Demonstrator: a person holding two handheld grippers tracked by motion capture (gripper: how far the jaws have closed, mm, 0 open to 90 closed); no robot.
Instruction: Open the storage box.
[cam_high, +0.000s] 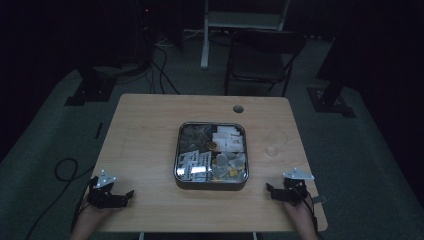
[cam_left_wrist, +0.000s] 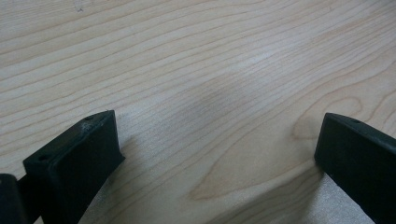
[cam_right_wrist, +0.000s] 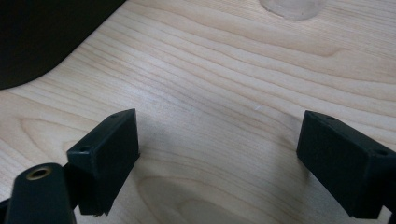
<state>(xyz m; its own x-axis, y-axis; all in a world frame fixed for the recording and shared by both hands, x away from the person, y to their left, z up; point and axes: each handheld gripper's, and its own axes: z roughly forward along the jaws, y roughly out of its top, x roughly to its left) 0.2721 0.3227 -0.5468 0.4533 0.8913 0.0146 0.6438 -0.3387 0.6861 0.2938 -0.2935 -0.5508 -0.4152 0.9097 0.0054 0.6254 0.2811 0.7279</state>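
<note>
Dim room light leaves the wooden surface (cam_high: 150, 130) as the one bright patch, with a dark chair (cam_high: 262, 55) and cables on the floor beyond its far edge. At the middle of the surface sits a square metal tray (cam_high: 211, 183), split into compartments packed with small packets and sachets. The left gripper (cam_high: 131, 194) rests near the front edge, well to the left of the tray, its fingers (cam_left_wrist: 74, 158) spread wide over bare wood with nothing between them. The right gripper (cam_high: 269, 188) lies near the front edge to the right of the tray, its fingers (cam_right_wrist: 105, 154) also standing wide and empty. Both point inward toward the tray, and the right one looks somewhat nearer to the tray's front corner, so it seems better placed for a first reach. A clear cup (cam_high: 275, 145) stands just right of the tray, faint against the wood; its base (cam_right_wrist: 292, 7) is cut off at the top of the right gripper view. What the packets are cannot be made out in this light.
</note>
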